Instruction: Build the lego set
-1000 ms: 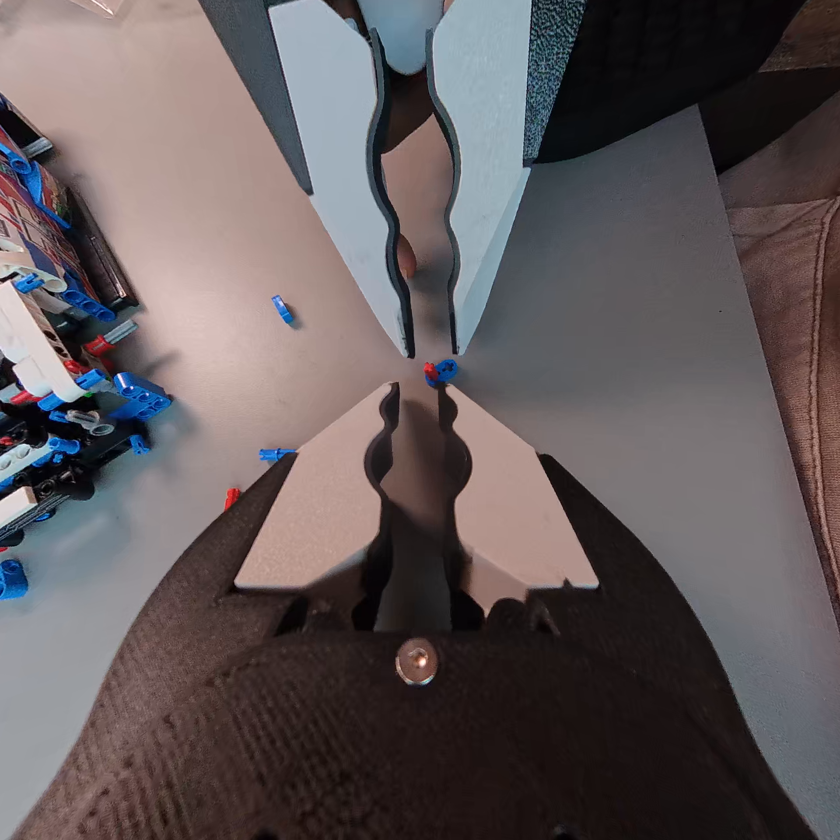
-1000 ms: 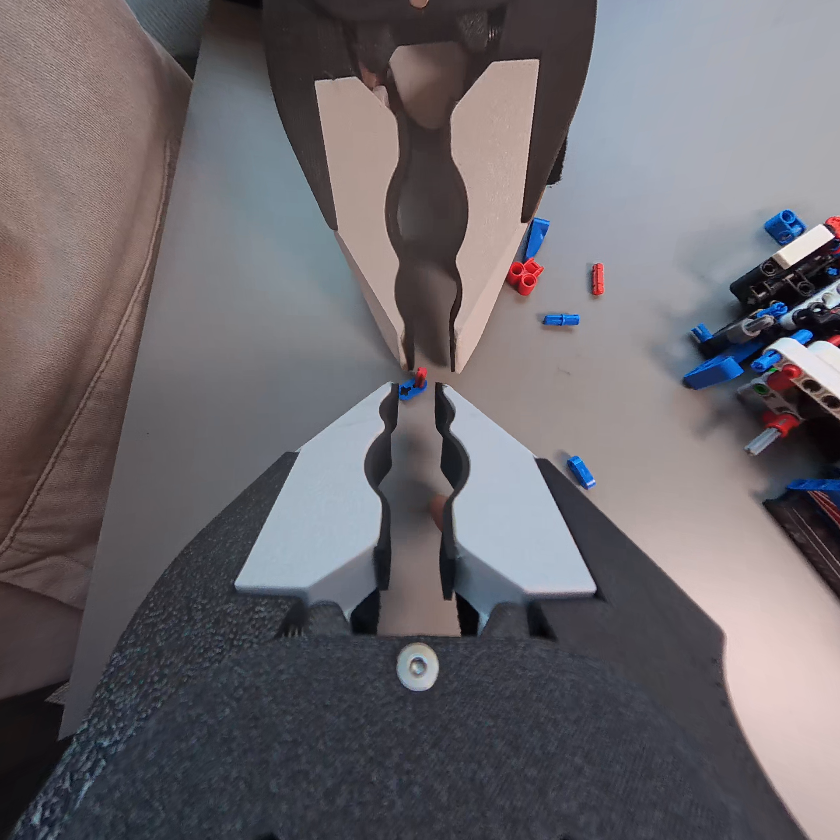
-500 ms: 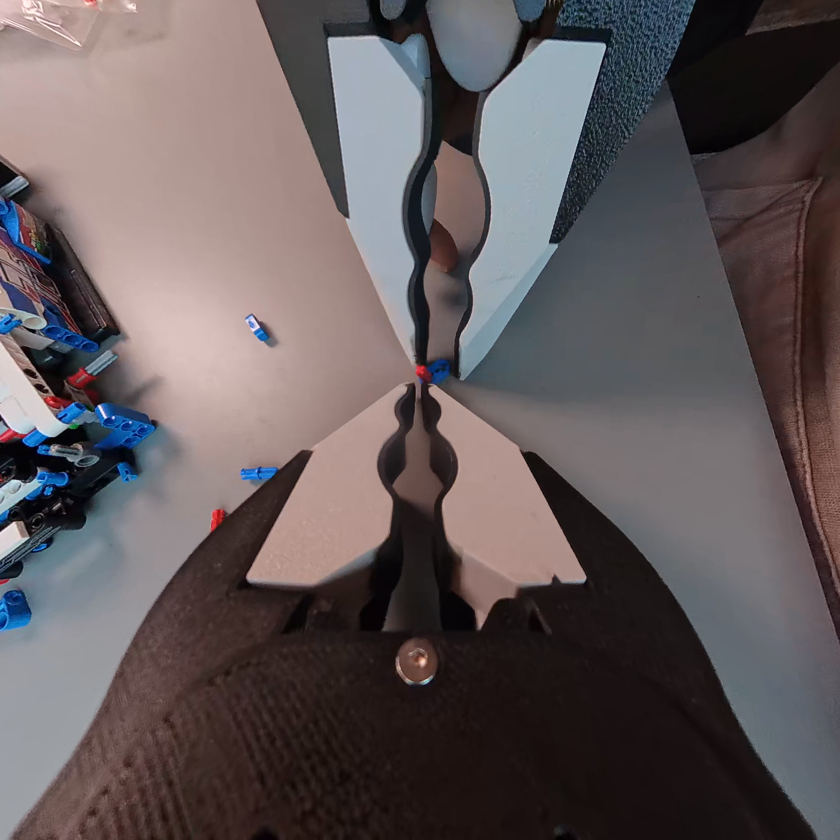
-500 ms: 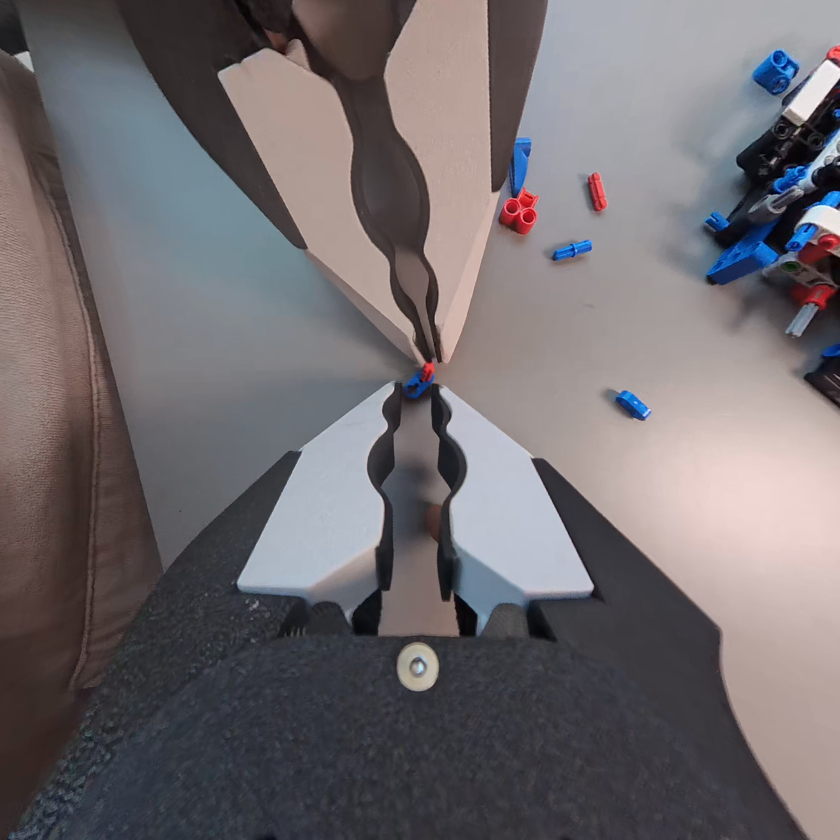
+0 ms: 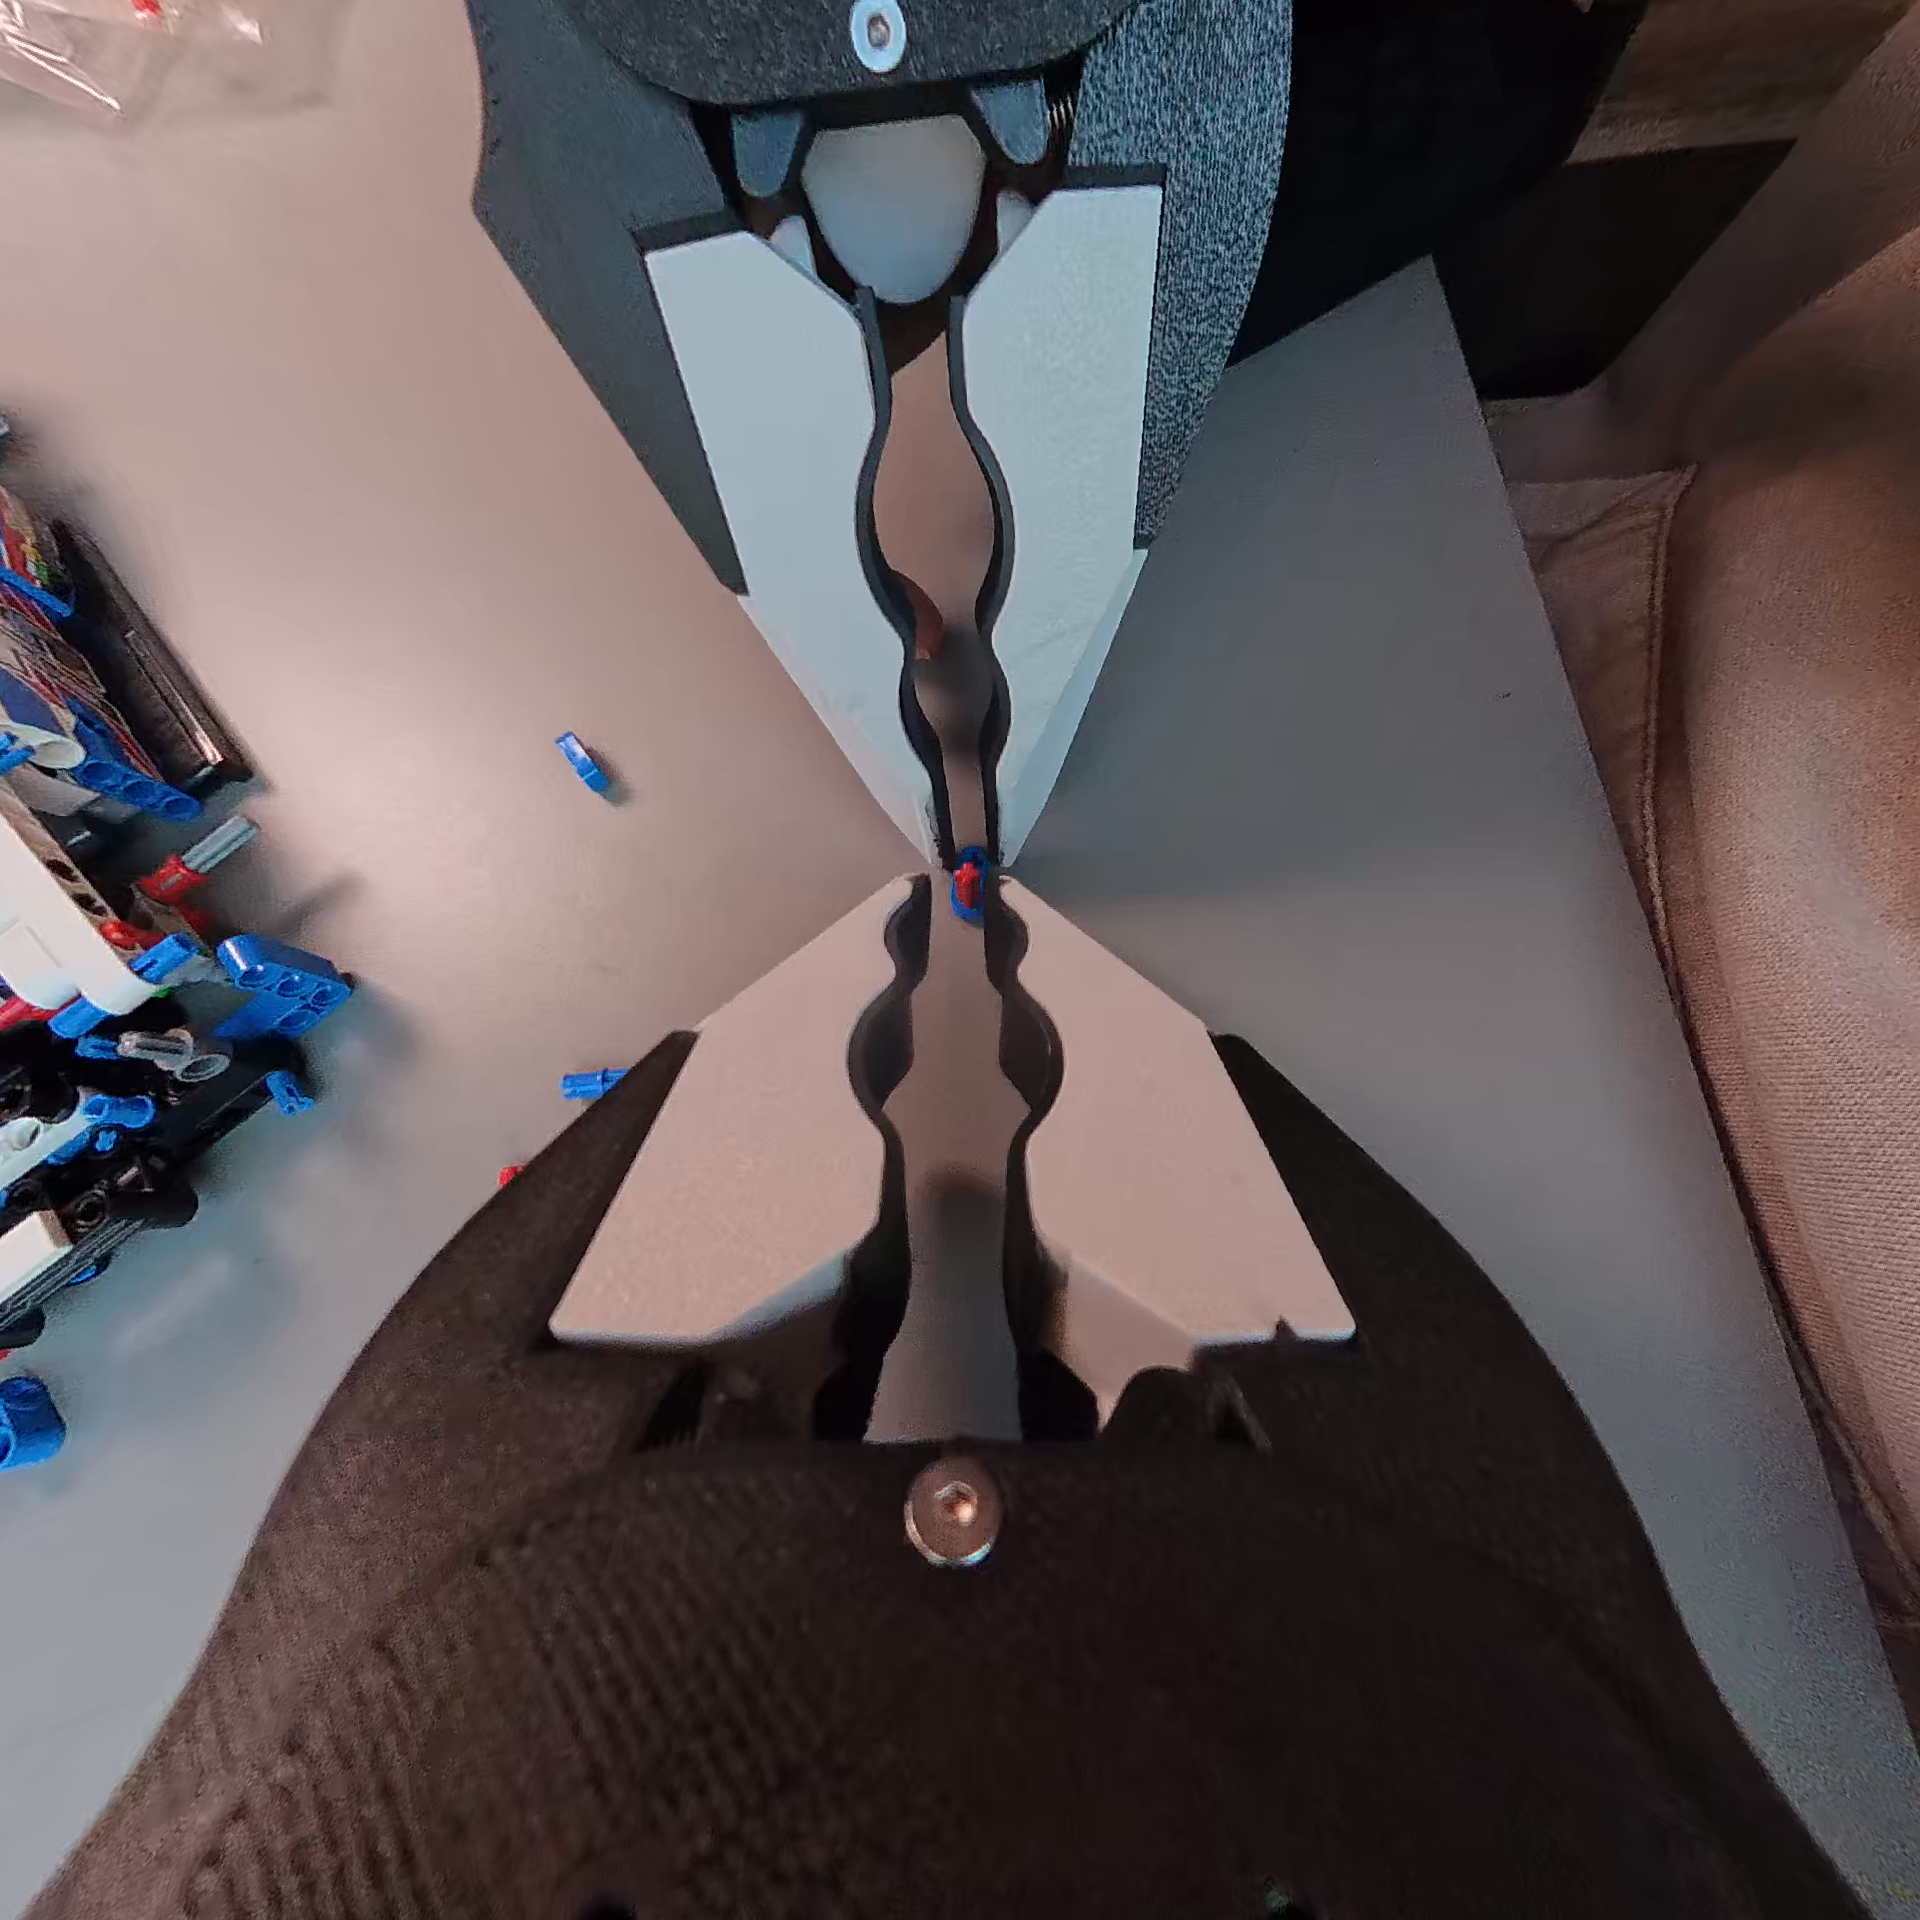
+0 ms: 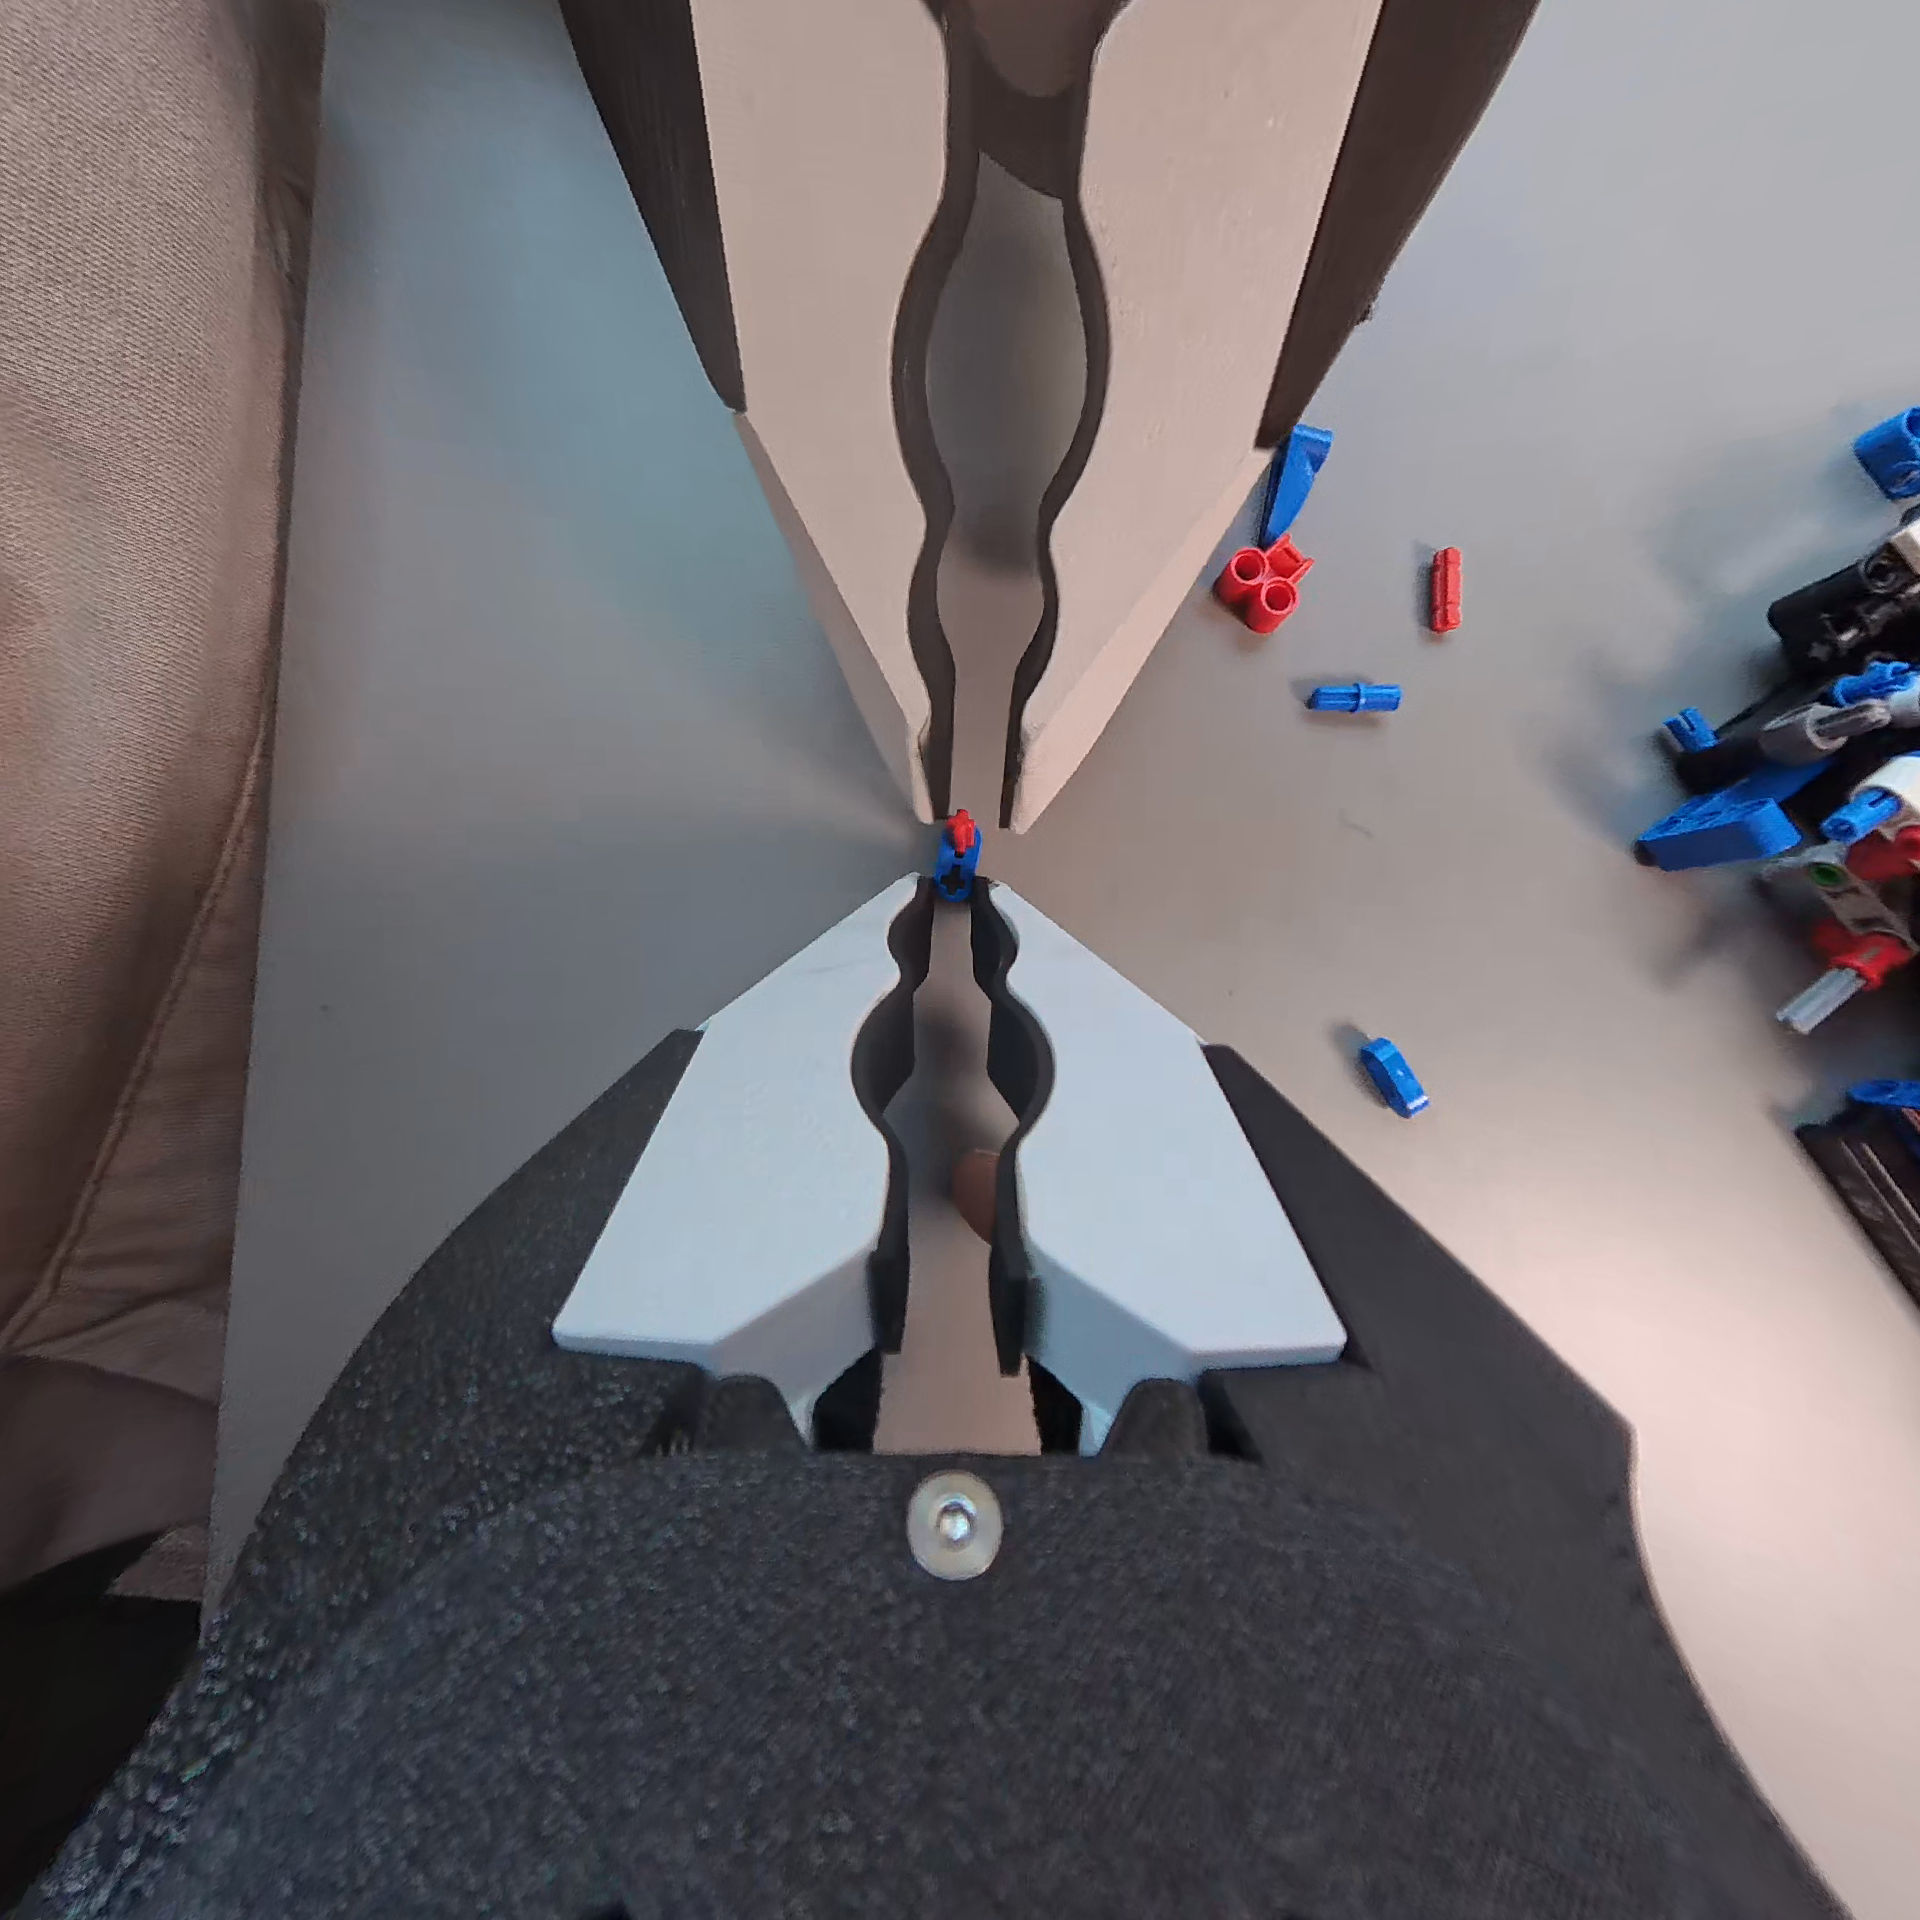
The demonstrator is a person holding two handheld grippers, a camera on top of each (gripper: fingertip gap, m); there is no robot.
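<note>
Between the two opposed tools, tip to tip above the grey tabletop (image 6: 582,644), sits the small blue connector (image 6: 953,869) with a red pin (image 6: 963,828) seated in it. Right gripper (image 6: 954,883): fingers pinch the blue connector. Left gripper (image 5: 956,883): fingers narrowed around the red pin end; contact cannot be told. Tabletop edge runs close beside brown fabric upholstery (image 6: 114,644); bare matte surface lies around the tips. Loose parts lie apart: red double-hole connector (image 6: 1260,587), red pin, blue pins (image 6: 1353,697). Partly built model (image 5: 94,1049), mixed white, black and blue, occupies the tabletop's far side.
</note>
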